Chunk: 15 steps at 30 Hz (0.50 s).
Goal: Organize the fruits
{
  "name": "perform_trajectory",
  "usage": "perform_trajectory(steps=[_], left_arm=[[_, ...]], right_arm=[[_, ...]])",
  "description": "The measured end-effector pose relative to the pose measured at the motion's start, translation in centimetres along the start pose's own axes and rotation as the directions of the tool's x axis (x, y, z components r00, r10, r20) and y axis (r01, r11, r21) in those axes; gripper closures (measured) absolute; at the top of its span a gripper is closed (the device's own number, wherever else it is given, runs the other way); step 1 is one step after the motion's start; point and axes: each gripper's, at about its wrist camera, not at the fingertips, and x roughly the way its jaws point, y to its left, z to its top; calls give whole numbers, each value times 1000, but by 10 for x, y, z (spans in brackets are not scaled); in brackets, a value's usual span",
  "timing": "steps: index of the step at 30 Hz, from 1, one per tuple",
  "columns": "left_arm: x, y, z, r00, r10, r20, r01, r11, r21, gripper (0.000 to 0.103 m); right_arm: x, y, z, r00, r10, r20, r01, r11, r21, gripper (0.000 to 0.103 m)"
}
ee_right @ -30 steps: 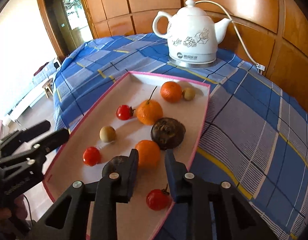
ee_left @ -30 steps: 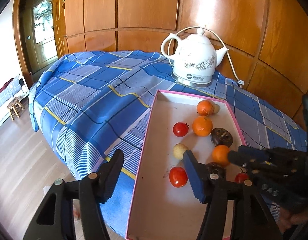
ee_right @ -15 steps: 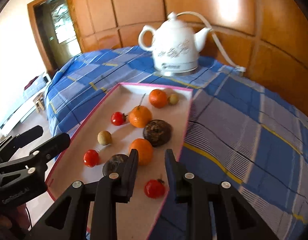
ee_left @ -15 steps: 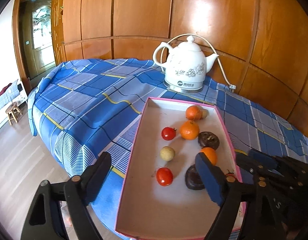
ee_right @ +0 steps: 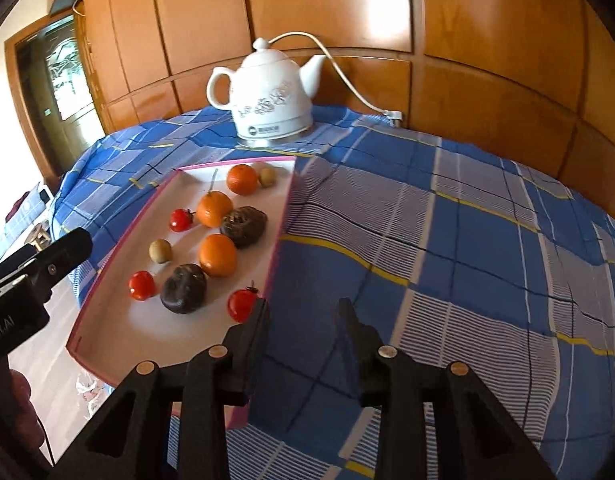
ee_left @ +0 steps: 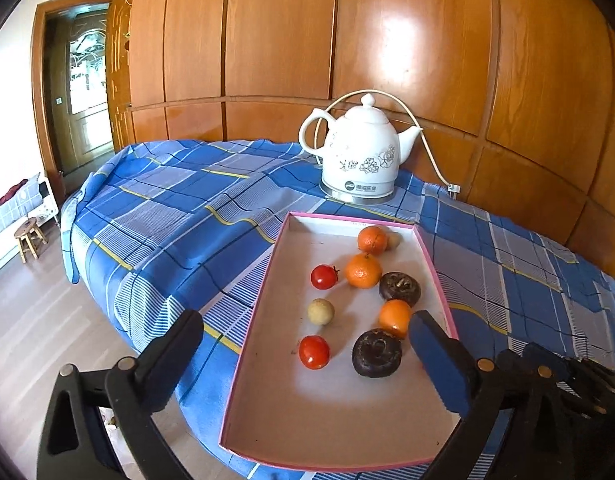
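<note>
Both grippers have drawn back and risen since the earlier frames; the tray reads smaller, and the right gripper has swung off the fruit toward the cloth.

Left gripper (ee_left: 303, 344): claw wide, nothing held, hovering over the near end of the tray. Its right finger (ee_left: 439, 364) stands in front of the tray's right rim.

Right gripper (ee_right: 301, 320): claw moderately apart, nothing held, above the blue plaid tablecloth (ee_right: 467, 240) just right of the tray; left fingertip close beside a red tomato (ee_right: 243, 304).

Tray (ee_left: 267, 280): shallow, pink-rimmed, pale floor, lying on the cloth near the table's near-left edge. Contents, all loose:
- three oranges, far (ee_left: 372, 240), middle (ee_left: 363, 271), near-right (ee_left: 394, 317);
- two dark brown wrinkled fruits, one (ee_left: 399, 288) between the middle and near oranges, one (ee_left: 376, 353) nearest;
- red tomatoes, far-left (ee_left: 324, 277) and near (ee_left: 314, 352), plus the one by the right rim;
- two small tan fruits, one mid-left (ee_left: 320, 311), one touching the far orange (ee_left: 394, 240).

White floral kettle (ee_left: 361, 160): on its base beyond the tray's far end, cord trailing right to the wood-panelled wall (ee_left: 387, 40).

Small wooden stool (ee_left: 28, 236): on the floor, far left.
</note>
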Motion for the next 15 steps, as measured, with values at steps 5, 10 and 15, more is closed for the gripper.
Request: perform_trajectory(steps=[5, 10, 15], left_arm=[[2, -3, -3, 1000, 15, -15, -15, 1000, 5, 0], [3, -2, -4, 999, 28, -21, -28, 1000, 0, 0], [6, 1, -4, 999, 26, -30, -27, 1000, -13, 0]], right_arm=[[-5, 2, 1, 1000, -10, 25, 10, 1000, -12, 69], [-7, 7, 0, 999, -13, 36, 14, 999, -31, 69], [-7, 10, 0, 999, -11, 37, 13, 999, -45, 69]])
